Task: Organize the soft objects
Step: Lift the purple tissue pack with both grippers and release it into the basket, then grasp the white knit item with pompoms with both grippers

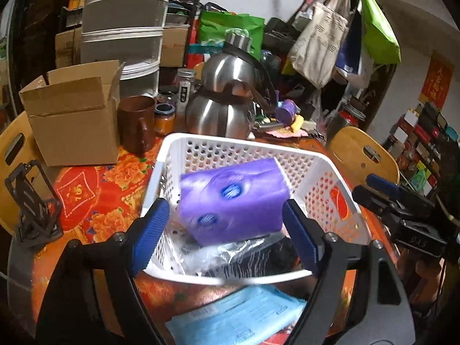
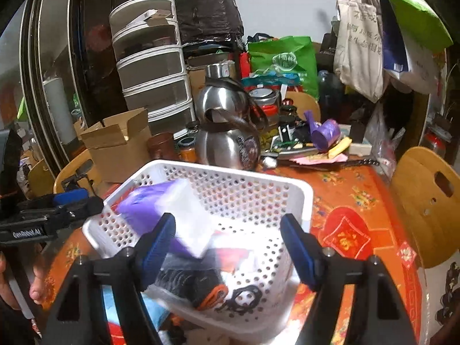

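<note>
A white perforated basket stands on the red and orange tablecloth. A purple tissue pack lies tilted inside it, blurred, apart from both pads, on top of a clear plastic bag with dark items. My left gripper is open just above the basket's near rim, with the pack between its fingers. In the right wrist view my right gripper is open over the same basket, above the purple pack and dark bagged items.
A light blue packet lies on the table in front of the basket. Behind stand a steel kettle, a brown mug, a cardboard box and stacked drawers. Wooden chairs flank the table.
</note>
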The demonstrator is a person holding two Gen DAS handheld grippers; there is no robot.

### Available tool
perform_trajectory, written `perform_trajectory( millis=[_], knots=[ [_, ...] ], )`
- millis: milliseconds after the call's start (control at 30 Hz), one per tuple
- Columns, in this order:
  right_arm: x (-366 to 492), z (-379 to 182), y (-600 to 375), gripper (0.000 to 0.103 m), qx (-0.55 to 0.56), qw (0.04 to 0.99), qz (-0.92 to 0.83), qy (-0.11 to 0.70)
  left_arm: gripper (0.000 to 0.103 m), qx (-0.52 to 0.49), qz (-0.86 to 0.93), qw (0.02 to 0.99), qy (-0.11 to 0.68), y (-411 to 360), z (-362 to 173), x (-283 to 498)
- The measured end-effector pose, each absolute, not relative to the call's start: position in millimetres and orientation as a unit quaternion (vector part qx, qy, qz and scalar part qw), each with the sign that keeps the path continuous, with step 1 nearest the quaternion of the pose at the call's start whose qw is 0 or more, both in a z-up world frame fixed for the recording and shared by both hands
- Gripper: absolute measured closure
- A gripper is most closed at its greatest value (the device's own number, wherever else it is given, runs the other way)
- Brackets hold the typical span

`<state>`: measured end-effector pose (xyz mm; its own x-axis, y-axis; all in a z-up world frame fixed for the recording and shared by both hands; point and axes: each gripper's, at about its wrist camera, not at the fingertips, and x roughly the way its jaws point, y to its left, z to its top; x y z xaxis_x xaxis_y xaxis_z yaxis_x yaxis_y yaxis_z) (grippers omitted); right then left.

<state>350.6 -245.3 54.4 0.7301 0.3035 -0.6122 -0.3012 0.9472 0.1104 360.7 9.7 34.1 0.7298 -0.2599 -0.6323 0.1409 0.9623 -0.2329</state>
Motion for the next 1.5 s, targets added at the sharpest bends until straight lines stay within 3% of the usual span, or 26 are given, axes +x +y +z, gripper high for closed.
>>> perform_trajectory(
  millis=[500,967,1167,1267,1400,1500],
  knots=[
    [281,39,-232,0.028,-0.022,0.929,0.183,0.320,0.024,-0.071,-0.107,0.925,0.356,11,23,283],
    [191,-22,-234,0.028,-0.029,0.915,0.202,0.348,0.024,-0.106,-0.114,0.912,0.379,34,-35,174],
    [181,-49,-245,0.036,-0.015,0.908,0.193,0.370,0.024,-0.112,-0.113,0.907,0.391,30,-62,156],
    [181,-54,-250,0.043,-0.010,0.907,0.191,0.375,0.024,-0.111,-0.117,0.904,0.397,23,-69,153],
    [190,-50,-254,0.061,-0.010,0.908,0.185,0.375,0.024,-0.107,-0.129,0.902,0.398,6,-70,155],
    [203,-49,-257,0.065,-0.006,0.908,0.185,0.377,0.024,-0.104,-0.140,0.899,0.402,-12,-72,161]
  ],
)
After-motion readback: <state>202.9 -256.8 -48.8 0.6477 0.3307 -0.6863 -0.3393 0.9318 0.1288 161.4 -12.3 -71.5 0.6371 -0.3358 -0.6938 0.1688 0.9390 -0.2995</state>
